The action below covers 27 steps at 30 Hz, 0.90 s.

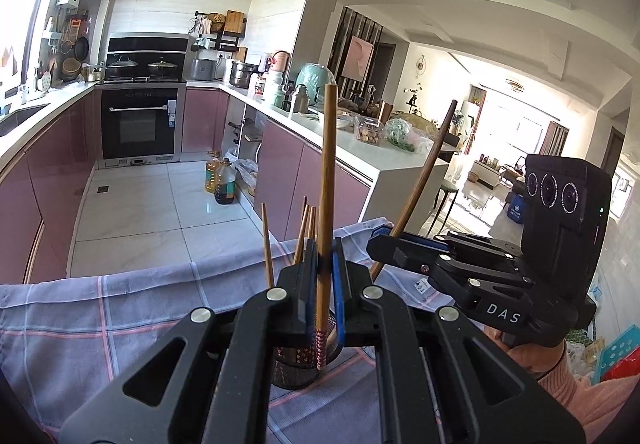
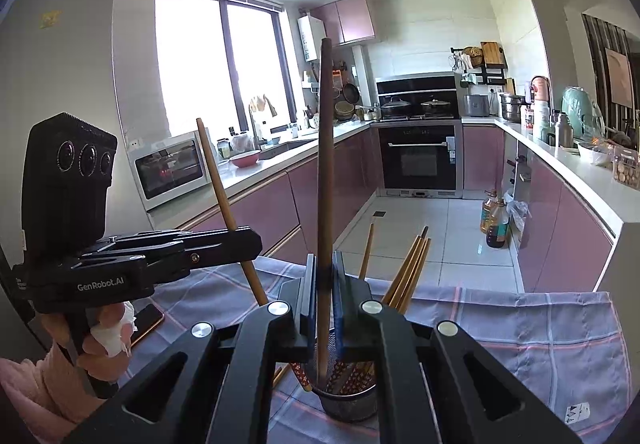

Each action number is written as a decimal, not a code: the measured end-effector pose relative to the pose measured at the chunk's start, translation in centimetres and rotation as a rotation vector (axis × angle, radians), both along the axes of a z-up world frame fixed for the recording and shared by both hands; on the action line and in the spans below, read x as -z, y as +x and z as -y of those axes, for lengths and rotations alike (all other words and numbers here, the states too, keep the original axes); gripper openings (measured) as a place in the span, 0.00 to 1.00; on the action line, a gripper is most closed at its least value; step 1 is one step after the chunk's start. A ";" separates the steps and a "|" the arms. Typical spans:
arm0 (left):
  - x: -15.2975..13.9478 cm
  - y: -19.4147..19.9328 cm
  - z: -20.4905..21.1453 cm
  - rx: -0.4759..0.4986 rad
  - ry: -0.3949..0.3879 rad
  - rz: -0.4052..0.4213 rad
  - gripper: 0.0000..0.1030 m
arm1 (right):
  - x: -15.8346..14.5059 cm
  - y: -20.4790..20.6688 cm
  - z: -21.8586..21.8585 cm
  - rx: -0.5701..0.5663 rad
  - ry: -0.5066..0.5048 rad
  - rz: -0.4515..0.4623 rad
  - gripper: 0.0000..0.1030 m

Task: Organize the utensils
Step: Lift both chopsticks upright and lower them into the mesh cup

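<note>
Two grippers each pinch one chopstick upright over the holder (image 2: pixel 348 400) on the checked cloth (image 2: pixel 520 328): left gripper (image 1: pixel 325 272) a light chopstick (image 1: pixel 327 164), right gripper (image 2: pixel 324 280) a dark chopstick (image 2: pixel 324 148). Loading seems underway; next, lower tips inside the rim, then release.

Crowded over the mesh utensil cup (image 2: pixel 349 398): several chopsticks (image 2: pixel 409 276) already standing in it and fanning up to the right, blocking any sideways pass there. Clamped upright in each closed gripper, left gripper (image 1: pixel 325 264) and right gripper (image 2: pixel 325 276), one long chopstick just above the cup's mouth. Open plaid cloth (image 2: pixel 540 340) to the right of the cup. Left of it, a phone (image 2: pixel 146 322) lying flat beside the left hand (image 2: pixel 102 336).
</note>
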<state>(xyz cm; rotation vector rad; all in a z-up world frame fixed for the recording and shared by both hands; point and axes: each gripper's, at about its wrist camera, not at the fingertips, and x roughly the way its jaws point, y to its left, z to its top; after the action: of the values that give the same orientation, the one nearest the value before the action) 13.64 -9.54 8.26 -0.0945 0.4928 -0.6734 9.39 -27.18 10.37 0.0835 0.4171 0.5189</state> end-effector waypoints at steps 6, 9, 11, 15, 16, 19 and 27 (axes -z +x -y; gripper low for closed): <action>-0.1 0.1 0.1 -0.010 0.001 -0.010 0.07 | 0.3 0.6 0.0 0.001 -0.003 -0.014 0.06; -0.1 0.2 0.3 -0.014 0.005 -0.012 0.07 | 0.5 0.8 0.0 0.002 -0.004 -0.021 0.06; 0.1 0.2 0.4 -0.017 0.012 -0.015 0.07 | 0.7 0.8 0.2 0.003 -0.006 -0.025 0.06; -0.1 0.5 1.0 -0.020 0.025 -0.022 0.07 | 0.9 1.2 0.1 0.003 -0.009 -0.036 0.06; 0.0 0.5 1.1 -0.020 0.029 -0.026 0.07 | 1.0 1.3 0.1 0.003 -0.010 -0.040 0.06; 0.0 0.6 1.3 -0.020 0.036 -0.034 0.07 | 1.2 1.7 0.1 0.004 -0.011 -0.050 0.06; 0.5 1.0 1.8 -0.014 0.065 -0.056 0.07 | 2.0 2.7 0.0 0.006 -0.015 -0.078 0.06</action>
<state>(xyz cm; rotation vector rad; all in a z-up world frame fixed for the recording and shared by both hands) 14.66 -11.37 7.71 -0.0553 0.5672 -0.6419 12.08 -27.21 8.40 0.0909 0.4963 0.5080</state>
